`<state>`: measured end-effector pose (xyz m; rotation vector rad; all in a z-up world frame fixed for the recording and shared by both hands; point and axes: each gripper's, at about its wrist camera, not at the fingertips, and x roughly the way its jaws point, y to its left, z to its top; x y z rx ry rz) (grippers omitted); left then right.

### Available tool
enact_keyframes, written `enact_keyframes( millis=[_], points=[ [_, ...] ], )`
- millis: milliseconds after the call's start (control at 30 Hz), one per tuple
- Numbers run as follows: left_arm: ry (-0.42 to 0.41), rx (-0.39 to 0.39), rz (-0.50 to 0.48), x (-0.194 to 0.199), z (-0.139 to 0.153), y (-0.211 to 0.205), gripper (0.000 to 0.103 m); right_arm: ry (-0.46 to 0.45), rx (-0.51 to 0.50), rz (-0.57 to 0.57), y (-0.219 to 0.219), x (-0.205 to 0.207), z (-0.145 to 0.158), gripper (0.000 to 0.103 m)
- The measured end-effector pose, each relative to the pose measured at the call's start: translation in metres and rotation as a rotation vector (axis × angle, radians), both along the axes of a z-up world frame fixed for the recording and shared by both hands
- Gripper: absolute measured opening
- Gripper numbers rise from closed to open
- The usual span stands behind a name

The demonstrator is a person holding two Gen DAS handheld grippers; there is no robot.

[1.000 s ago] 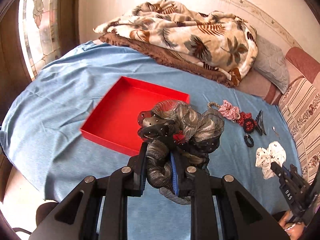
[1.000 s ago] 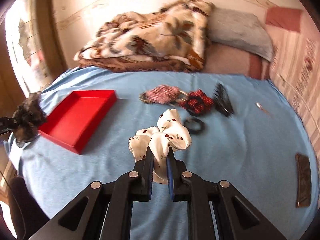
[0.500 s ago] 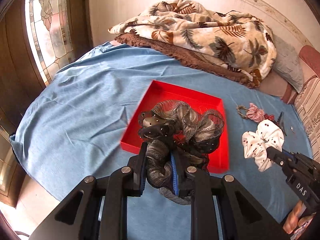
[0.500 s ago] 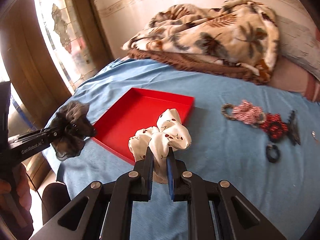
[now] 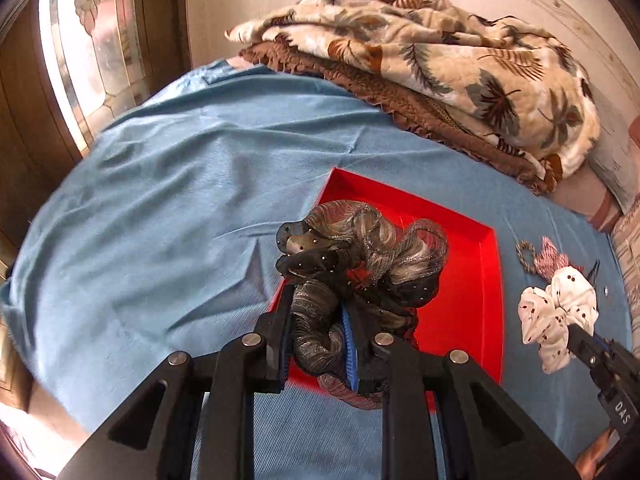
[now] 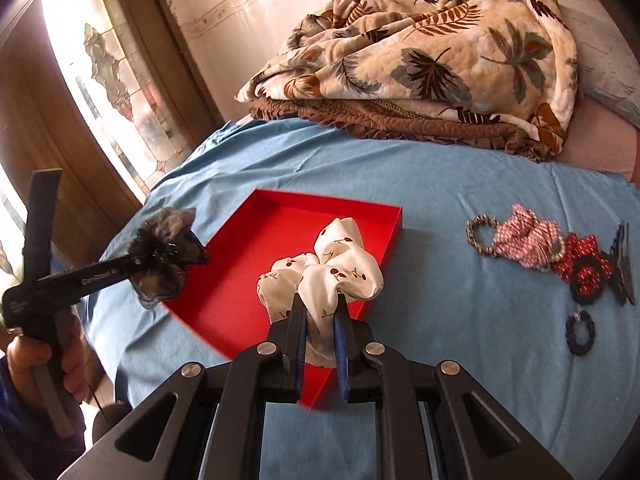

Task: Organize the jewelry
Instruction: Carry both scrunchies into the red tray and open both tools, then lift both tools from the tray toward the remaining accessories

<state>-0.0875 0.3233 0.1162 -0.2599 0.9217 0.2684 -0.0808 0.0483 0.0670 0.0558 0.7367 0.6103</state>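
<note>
My left gripper (image 5: pixel 318 320) is shut on a grey-black mesh scrunchie (image 5: pixel 360 248) and holds it over the near left part of the red tray (image 5: pixel 472 292). My right gripper (image 6: pixel 319 312) is shut on a white scrunchie with red cherries (image 6: pixel 340 268) and holds it over the tray's (image 6: pixel 256 248) near right side. In the right wrist view the left gripper (image 6: pixel 160 258) with its grey scrunchie (image 6: pixel 168 240) hangs at the tray's left edge. In the left wrist view the white scrunchie (image 5: pixel 556 312) is just right of the tray.
On the blue sheet (image 6: pixel 460 320) right of the tray lie a pink scrunchie (image 6: pixel 524 240), a beaded band (image 6: pixel 480 236), a red-black scrunchie (image 6: pixel 584 272), a black claw clip (image 6: pixel 622 268) and a small black tie (image 6: pixel 580 332). A leaf-print blanket (image 6: pixel 432 60) is piled at the back. A window is at left.
Both grippers have moved left toward the red tray with their scrunchies. The tray now lies right under both of them, and the loose items have slid to the right of both views.
</note>
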Motion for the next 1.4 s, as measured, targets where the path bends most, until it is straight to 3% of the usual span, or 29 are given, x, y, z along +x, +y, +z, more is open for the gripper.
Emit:
enact_keyframes(
  millis=[167,333,567,633,700,767,967,1200,1400],
  points=[
    [0.041,-0.039,-0.019,0.05,-0.022,0.0,0.02,0.026,0.014,-0.003,0.016,0.043,-0.009,0.014],
    [0.096,-0.027,-0.01,0.099,-0.046,0.004,0.022,0.085,0.007,0.003,0.043,0.09,-0.032,0.014],
    [0.121,-0.072,0.012,0.125,-0.064,0.018,0.028,0.089,-0.061,0.014,0.076,0.123,-0.053,0.017],
    [0.112,-0.06,0.002,0.124,-0.062,0.015,0.032,0.083,-0.085,0.008,0.08,0.127,-0.056,0.026],
    [0.096,-0.048,-0.006,0.12,-0.057,0.012,0.037,0.071,-0.089,0.003,0.079,0.127,-0.054,0.052],
    [0.081,-0.049,-0.007,0.114,-0.05,0.011,0.039,0.041,-0.085,-0.003,0.074,0.122,-0.049,0.062],
    [0.009,-0.027,0.017,0.075,-0.014,0.006,0.041,-0.028,-0.085,-0.009,0.041,0.087,-0.023,0.064],
    [-0.076,0.061,0.034,-0.001,0.025,-0.03,0.057,-0.055,-0.093,-0.064,-0.018,0.025,-0.017,0.069],
    [-0.075,-0.012,0.068,-0.054,0.024,-0.061,0.057,-0.04,-0.104,-0.137,-0.066,-0.016,-0.027,0.069]
  ],
)
